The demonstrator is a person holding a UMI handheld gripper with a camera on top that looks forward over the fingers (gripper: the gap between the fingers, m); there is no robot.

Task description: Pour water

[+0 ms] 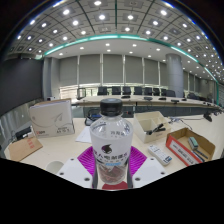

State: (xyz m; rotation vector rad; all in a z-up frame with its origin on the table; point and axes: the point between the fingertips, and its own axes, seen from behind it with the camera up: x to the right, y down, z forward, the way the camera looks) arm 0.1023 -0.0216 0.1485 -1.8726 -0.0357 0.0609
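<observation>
Fingers (112, 172) clamp water bottle (111, 145); cardboard boxes (190, 143) flank it.

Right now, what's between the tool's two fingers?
A clear water bottle with a white cap stands upright between the fingers of the tool, label facing the camera. The gripper view doesn't show clearly whether both pads press on it.

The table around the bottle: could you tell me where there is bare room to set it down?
The gripper holds the water bottle between its fingers. Bare table lies beside the bottle, between it, the white box and the flat carton. The other side is crowded: an open cardboard box, a small carton and a pink item.
</observation>
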